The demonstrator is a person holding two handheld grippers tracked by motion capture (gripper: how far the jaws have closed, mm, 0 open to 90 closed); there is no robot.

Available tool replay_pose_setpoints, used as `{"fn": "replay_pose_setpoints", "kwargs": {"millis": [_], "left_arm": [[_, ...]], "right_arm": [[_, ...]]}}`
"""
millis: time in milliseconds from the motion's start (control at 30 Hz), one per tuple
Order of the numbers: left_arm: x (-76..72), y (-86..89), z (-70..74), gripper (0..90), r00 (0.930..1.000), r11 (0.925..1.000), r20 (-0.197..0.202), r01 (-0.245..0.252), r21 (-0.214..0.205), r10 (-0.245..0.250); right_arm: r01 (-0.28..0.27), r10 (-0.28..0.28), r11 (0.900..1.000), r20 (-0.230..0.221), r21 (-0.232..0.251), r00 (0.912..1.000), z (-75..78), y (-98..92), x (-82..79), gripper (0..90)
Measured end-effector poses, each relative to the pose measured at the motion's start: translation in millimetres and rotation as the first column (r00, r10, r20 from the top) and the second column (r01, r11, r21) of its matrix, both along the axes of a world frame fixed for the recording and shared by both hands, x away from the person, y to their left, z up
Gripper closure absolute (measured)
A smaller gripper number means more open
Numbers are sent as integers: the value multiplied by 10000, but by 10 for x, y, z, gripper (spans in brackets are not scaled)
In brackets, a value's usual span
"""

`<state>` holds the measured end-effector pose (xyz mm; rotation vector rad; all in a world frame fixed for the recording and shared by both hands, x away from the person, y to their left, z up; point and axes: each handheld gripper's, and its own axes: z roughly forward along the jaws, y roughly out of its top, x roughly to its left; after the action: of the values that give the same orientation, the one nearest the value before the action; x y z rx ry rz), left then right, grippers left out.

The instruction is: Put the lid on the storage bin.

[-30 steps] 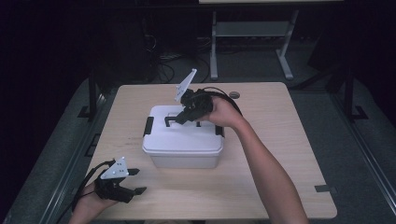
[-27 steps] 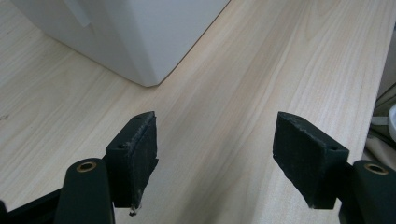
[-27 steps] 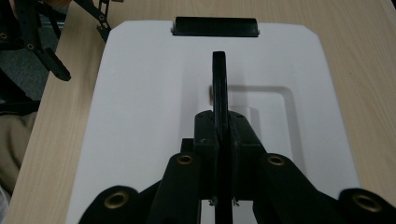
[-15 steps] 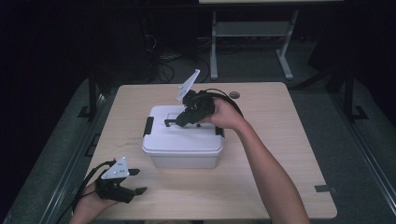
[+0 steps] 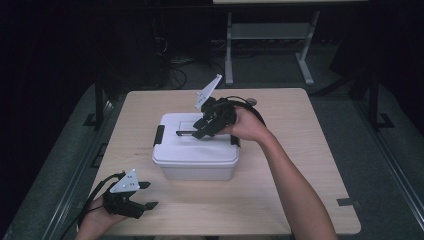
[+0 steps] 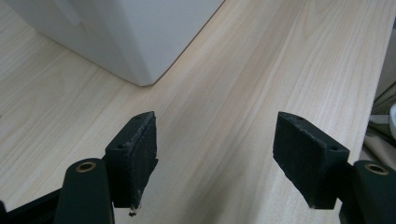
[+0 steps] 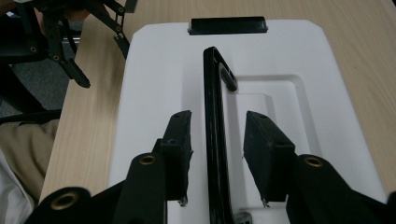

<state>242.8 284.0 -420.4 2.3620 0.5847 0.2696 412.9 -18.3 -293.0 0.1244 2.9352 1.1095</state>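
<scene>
Here the white box (image 5: 196,152) sits near the middle of the wooden surface (image 5: 300,150), its lid on and a black latch (image 5: 159,135) at each short end. On top of the lid a black handle (image 7: 214,140) stands up on edge out of its shallow recess.

The right gripper (image 5: 200,131) hangs over the lid, held by a hand that reaches in from the right side. In the right gripper view its two fingers (image 7: 180,140) stand one on each side of the raised handle, with a clear gap between each pad and the black bar. They have just been opening, so the handle lies between them but is not gripped.

The left gripper (image 5: 147,195) rests low at the near left corner of the surface, well apart from the box. In the left gripper view its fingers (image 6: 135,154) are spread wide with nothing between them but bare wood, and the near corner of the white box shows beyond them at the upper left.

Past the far edge of the surface, the legs of a metal stand (image 5: 270,45) rise from the dark floor.
</scene>
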Motion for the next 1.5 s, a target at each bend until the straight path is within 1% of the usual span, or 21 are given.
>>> {"fn": "replay_pose_setpoints", "kwargs": {"millis": [133,267,467,533,767,1033,1233,1500], "left_arm": [[-1,6,6,301,10000,10000,10,-23,-81,23],[-1,-2,-1,301,10000,10000,-6,-25,-50,25],[2,9,0,300,10000,10000,-4,-62,-62,62],[4,13,0,300,10000,10000,1,-66,-62,66],[6,14,-2,300,10000,9999,-8,-71,-74,71],[7,20,-3,299,10000,9999,-38,-83,-83,83],[5,12,-5,299,10000,9999,-52,-85,-87,84],[8,14,-4,299,10000,9999,-52,-82,-93,82]], "right_arm": [[67,-67,10000,-18,41,10000,45,-48,-22,582],[114,-114,9999,81,3,9999,77,-94,-54,570],[285,-285,9996,72,10,9996,132,-171,-80,560],[303,-303,9995,114,72,9995,143,-195,-85,558],[388,-388,9992,169,43,9991,176,-255,-109,551],[412,-413,9991,106,38,9991,204,-309,-132,542],[450,-451,9990,158,61,9989,236,-367,-161,541],[612,-613,9981,172,42,9980,274,-464,-195,535]]}}
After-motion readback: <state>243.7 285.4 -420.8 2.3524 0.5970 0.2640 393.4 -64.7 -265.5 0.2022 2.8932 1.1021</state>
